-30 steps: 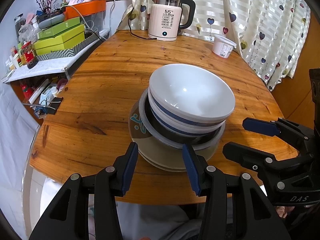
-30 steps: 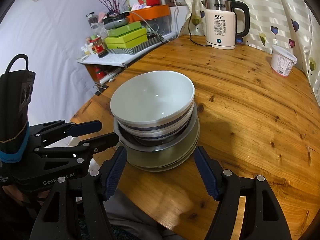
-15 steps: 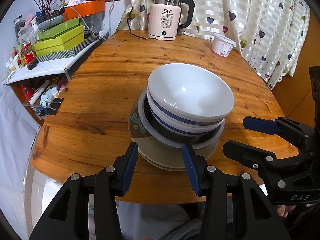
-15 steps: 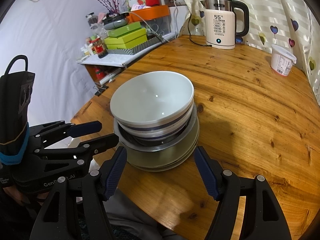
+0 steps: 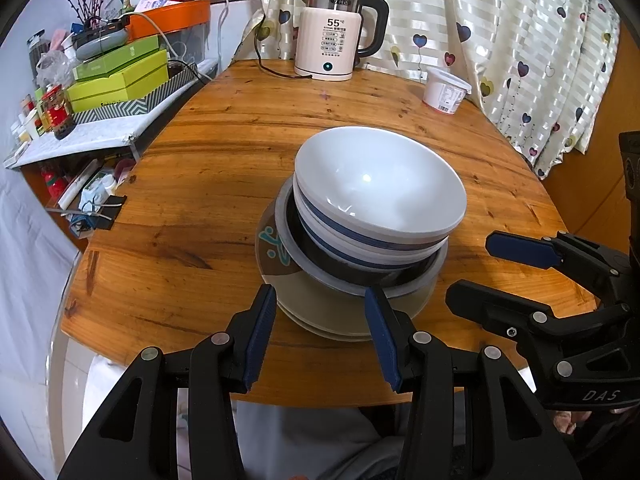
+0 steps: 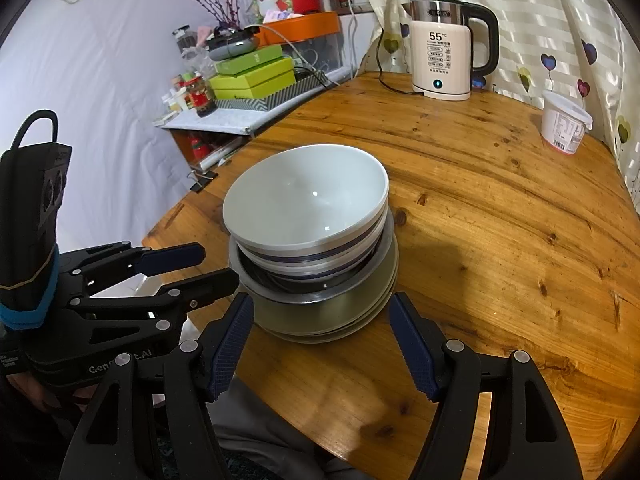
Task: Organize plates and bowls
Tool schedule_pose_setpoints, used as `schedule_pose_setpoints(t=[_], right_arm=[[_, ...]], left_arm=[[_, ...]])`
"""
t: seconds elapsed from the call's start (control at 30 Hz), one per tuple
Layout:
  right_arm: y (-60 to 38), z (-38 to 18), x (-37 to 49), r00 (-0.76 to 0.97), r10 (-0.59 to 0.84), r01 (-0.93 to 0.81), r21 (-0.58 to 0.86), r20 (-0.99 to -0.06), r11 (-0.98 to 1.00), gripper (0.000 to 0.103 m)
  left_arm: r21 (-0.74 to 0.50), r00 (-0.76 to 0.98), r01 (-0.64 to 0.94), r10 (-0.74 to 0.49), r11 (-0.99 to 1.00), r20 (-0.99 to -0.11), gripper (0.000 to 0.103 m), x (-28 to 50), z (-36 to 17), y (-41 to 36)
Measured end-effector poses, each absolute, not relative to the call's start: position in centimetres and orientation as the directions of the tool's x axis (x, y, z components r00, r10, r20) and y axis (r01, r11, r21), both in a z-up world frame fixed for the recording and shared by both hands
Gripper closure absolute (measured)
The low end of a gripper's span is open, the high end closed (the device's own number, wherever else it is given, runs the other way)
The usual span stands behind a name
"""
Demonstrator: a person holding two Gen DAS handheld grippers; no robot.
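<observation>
My home dining corner.
I worked at a round wooden bench (image 5: 224, 184) with an electric kettle (image 5: 334, 40), heart-print curtains (image 5: 500, 32) and a cluttered side shelf (image 5: 92, 136) nearby.

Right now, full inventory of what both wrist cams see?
bowls: two nested, white with blue band, top of stack.
metal pan: one, grey rim, dark inside, under the bowls.
plates: at least two, beige, one with teal mark, stack's base, table's near edge.
table: one, round, wood.
kettle: one, cream and black, far edge.
tub: one, white, far right by the curtain.
boxes: several, green, side shelf at left.
left claw: black, blue pads, open, before the stack.
right claw: same, open, before the stack.
</observation>
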State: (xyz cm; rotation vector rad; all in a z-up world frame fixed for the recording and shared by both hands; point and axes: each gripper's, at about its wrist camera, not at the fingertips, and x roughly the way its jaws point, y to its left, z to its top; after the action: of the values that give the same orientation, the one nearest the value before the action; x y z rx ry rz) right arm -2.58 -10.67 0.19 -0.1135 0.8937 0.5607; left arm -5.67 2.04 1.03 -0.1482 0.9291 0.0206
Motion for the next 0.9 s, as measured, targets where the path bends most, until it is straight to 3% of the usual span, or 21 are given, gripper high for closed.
schedule_pose_setpoints(t=[0.9], right_arm=[[-10.76,0.23,-2.54,0.495,0.416,-0.505,0.137,-0.763,0.852,0.032]], left_arm=[[-0.113,0.591,-0.084,-0.042,0.990,-0.806,0.056,-5.84,0.56,1.64]])
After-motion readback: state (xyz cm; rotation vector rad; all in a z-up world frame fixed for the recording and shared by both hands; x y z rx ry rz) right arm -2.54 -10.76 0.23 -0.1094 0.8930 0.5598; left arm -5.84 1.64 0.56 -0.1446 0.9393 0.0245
